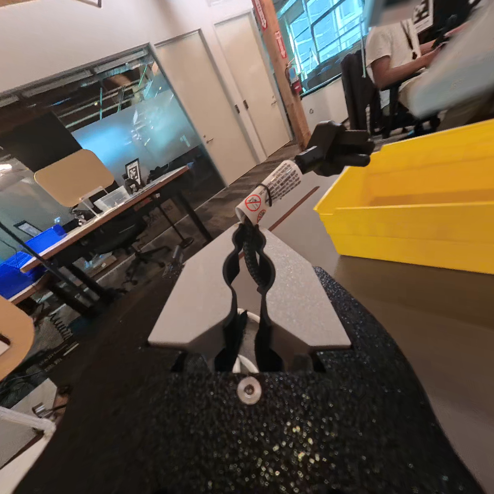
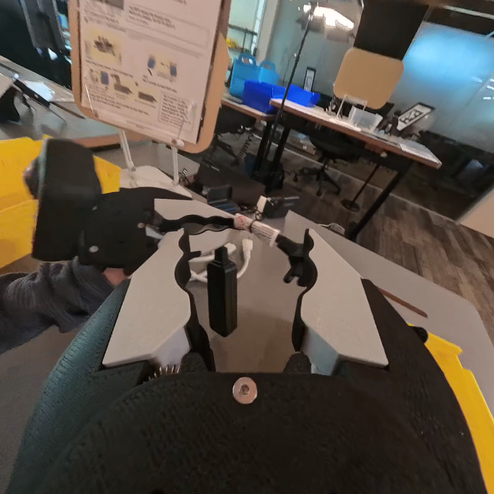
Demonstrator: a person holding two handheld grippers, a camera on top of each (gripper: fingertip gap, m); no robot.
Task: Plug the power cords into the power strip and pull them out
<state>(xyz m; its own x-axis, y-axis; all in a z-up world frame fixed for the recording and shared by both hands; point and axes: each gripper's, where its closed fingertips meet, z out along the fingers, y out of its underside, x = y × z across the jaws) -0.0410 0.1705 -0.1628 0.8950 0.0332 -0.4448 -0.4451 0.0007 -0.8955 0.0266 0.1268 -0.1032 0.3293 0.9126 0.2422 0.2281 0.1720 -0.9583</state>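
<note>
Office desks [image 2: 355, 128], glass partition [image 1: 133, 128]

Open office: desks [image 2: 355, 125], swivel chairs [image 2: 324, 160] (glass-walled room [image 1: 128, 128] behind)

Each tool has a black, grainy printed body with one silver screw set in the middle near the camera. The left tool [image 1: 247, 256] and right tool [image 2: 247, 256] carry pale grey angular fingers [image 2: 152, 302] lined with wavy black pads. The person's arm wears a dark ribbed knit sleeve [image 2: 40, 296].
</note>
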